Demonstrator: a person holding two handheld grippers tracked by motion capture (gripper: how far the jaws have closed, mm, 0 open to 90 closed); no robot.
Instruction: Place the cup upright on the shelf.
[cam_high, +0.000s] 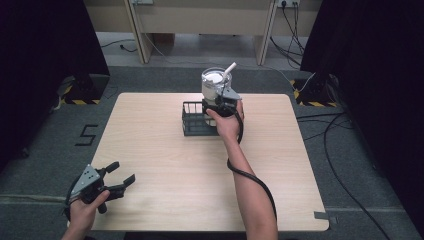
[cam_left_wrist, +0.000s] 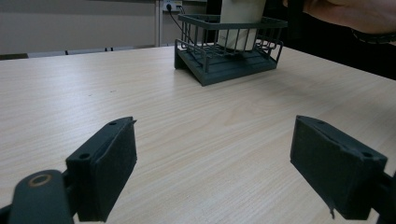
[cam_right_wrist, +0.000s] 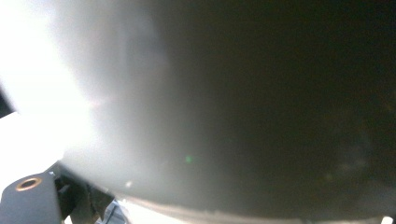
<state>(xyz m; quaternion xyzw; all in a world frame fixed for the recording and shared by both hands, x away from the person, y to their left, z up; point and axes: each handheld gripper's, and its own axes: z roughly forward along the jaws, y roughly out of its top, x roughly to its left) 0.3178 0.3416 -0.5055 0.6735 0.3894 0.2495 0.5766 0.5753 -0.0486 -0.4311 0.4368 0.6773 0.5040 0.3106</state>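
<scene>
The person's left hand (cam_high: 84, 210) is at the near left corner of the table (cam_high: 165, 165), closest to the high camera, and it holds the left tool (cam_high: 119, 178) just above the wood. Its two black jaws stand wide apart and there is nothing between them. In the left gripper view the same tool (cam_left_wrist: 212, 163) looks along the table top, with one pad (cam_left_wrist: 109, 172) at the left and the other far at the right, and only bare light wood lies between them.

At the far middle of the table stands a dark wire basket (cam_high: 192, 120), open on top. In the left gripper view the basket (cam_left_wrist: 229, 51) rests flat on the table, with thin bars all around its walls.

The right hand (cam_high: 227, 122) reaches over the near right side of the basket. The right tool (cam_high: 220, 102) is pressed to the side of a white cup (cam_high: 215, 85), which has a clear lid and a white straw (cam_high: 229, 69) leaning to the right. The cup's lower part is inside the basket, toward its right end, and in the left gripper view the cup (cam_left_wrist: 240, 21) rises from behind the bars. Whether its bottom touches the basket floor cannot be told. The jaws seem to be closed on the cup. The right gripper view is very blurred, with a pale surface just in front of the lens.
</scene>
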